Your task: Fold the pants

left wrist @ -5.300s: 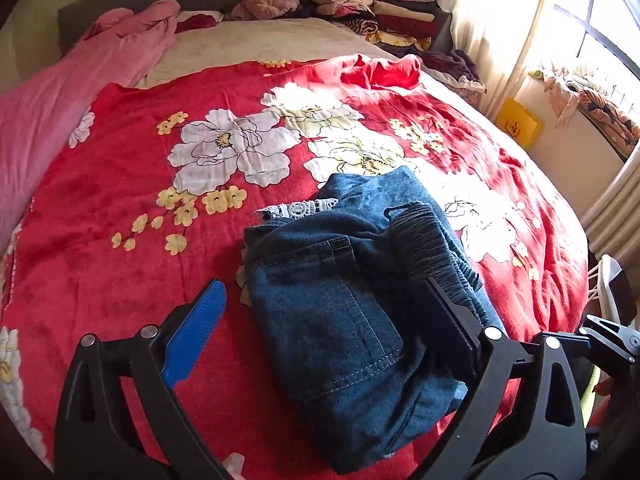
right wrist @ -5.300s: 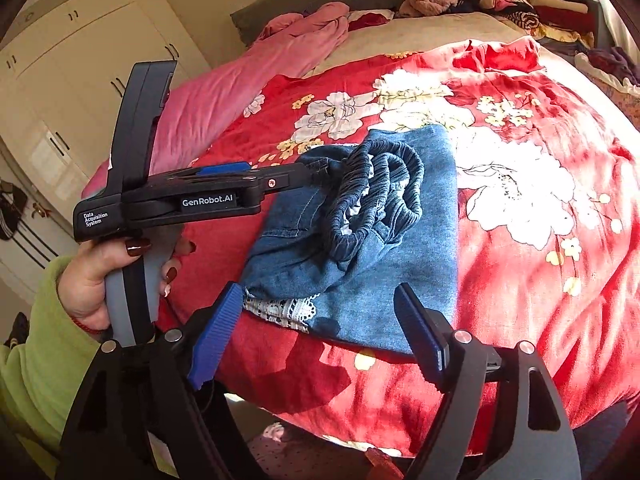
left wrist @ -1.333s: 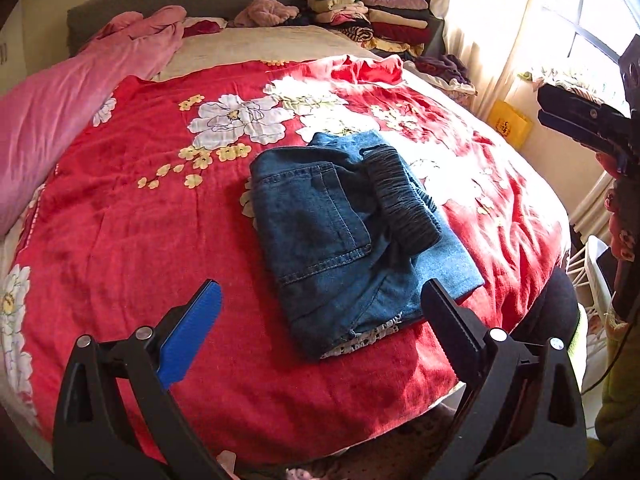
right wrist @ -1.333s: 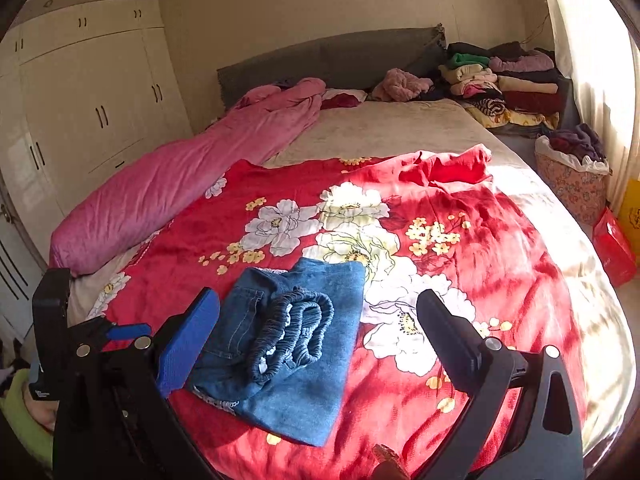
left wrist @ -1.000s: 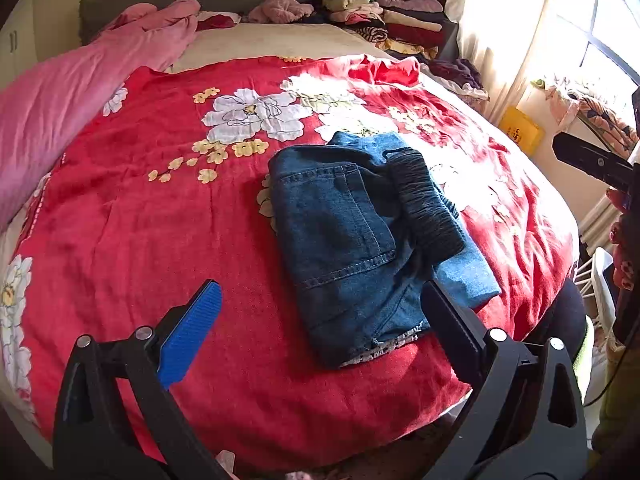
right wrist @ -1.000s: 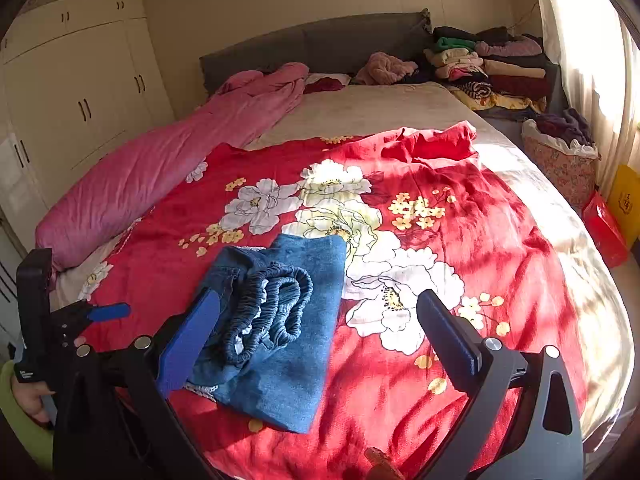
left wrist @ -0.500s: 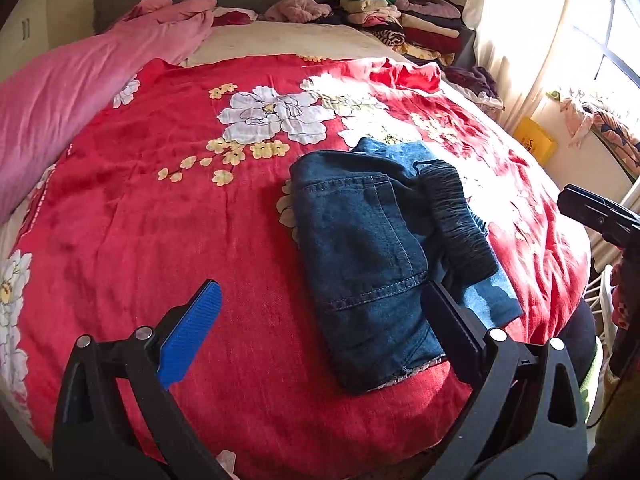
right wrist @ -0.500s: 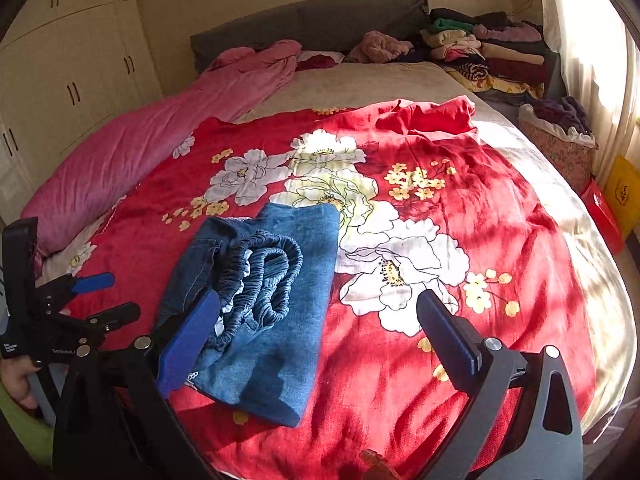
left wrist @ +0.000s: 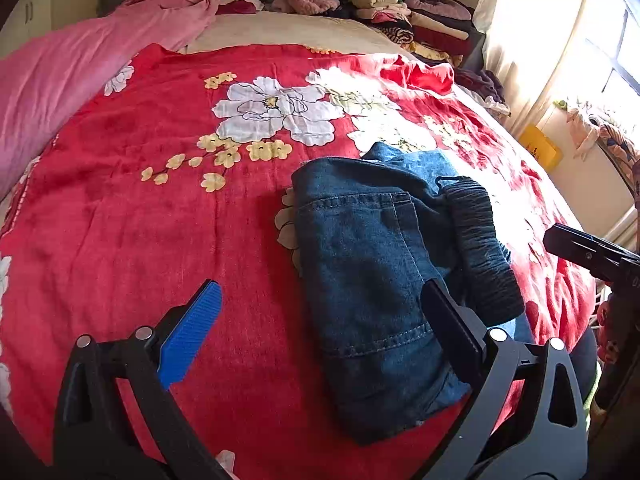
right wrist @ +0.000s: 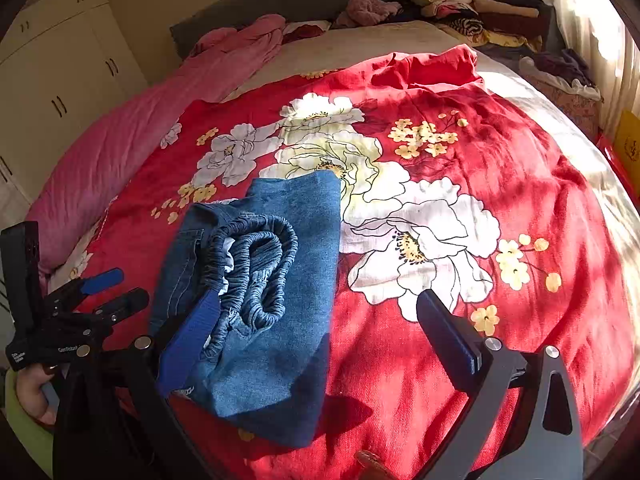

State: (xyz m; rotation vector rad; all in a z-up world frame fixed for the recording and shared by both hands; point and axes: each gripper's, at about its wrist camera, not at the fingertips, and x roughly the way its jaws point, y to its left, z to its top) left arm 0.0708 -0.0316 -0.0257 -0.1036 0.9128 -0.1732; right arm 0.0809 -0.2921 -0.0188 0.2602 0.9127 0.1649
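Observation:
The blue denim pants (left wrist: pixel 372 264) lie folded in a compact bundle on the red floral blanket (left wrist: pixel 140 216), the gathered elastic waistband (left wrist: pixel 480 248) on top at its right side. They also show in the right wrist view (right wrist: pixel 276 280) near the bed's front edge. My left gripper (left wrist: pixel 320 328) is open and empty, held just above the bundle's near end. My right gripper (right wrist: pixel 320 328) is open and empty, its left finger over the waistband side. The left gripper also shows in the right wrist view (right wrist: pixel 100 292), open.
A pink duvet (left wrist: pixel 60 80) lies along the bed's left side. Stacked folded clothes (left wrist: pixel 408 12) sit at the headboard corner. A window and curtain (left wrist: pixel 560 40) are to the right. White wardrobes (right wrist: pixel 52 80) stand on the left wall.
Both grippers have moved in closer and lower toward the folded pants. The pants have stayed in place since about a second ago.

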